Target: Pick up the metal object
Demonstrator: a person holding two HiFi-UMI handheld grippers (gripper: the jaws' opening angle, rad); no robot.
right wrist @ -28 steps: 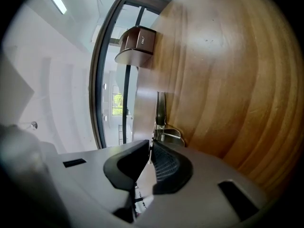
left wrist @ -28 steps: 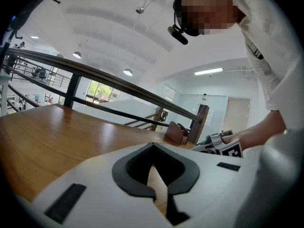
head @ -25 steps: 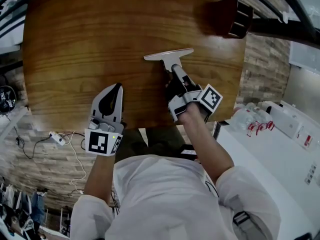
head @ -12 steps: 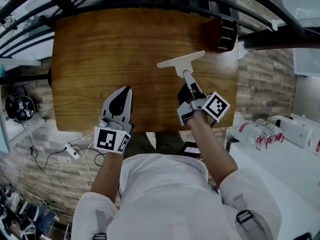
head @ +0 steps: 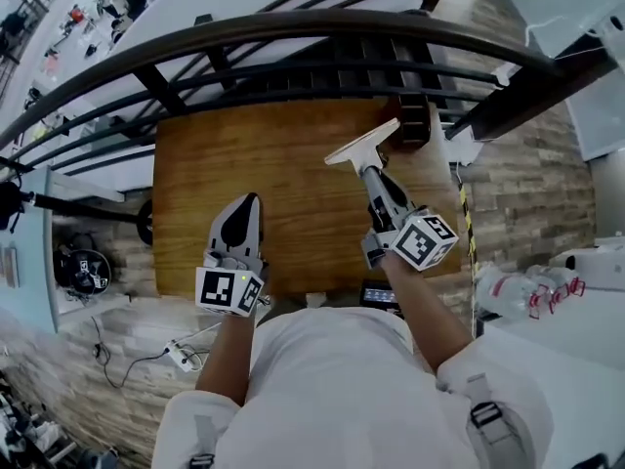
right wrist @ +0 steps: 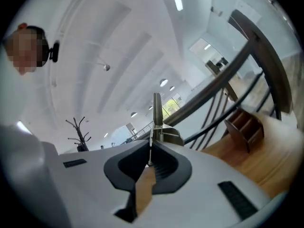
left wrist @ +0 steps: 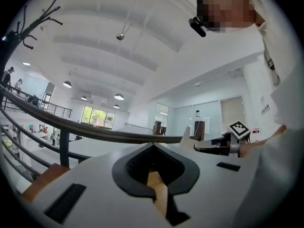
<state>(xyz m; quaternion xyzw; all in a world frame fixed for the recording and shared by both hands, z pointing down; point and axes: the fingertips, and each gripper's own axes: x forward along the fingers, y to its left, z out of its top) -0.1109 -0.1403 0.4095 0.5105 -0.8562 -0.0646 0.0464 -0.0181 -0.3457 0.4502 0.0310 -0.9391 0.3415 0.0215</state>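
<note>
1. The jaws of the right gripper [right wrist: 151, 145] are clenched on the narrow stem of the metal object [right wrist: 156, 110], which is seen edge-on in the right gripper view as a thin upright blade with a small spring at its base.
2. The jaws of the left gripper [left wrist: 153, 145] are pressed together at their tips, with nothing between them.
3. In the head view the metal object [head: 357, 148] is T-shaped. Its flat crossbar points away from the person and is held over the far right part of the wooden table [head: 195, 174], clear of its surface.
4. The two grippers are held side by side and apart, each with its marker cube toward the person.
5. A brown box [head: 418, 115] stands at the table's far right corner.
6. A dark railing [head: 293, 27] curves across beyond the table's far edge.
</note>
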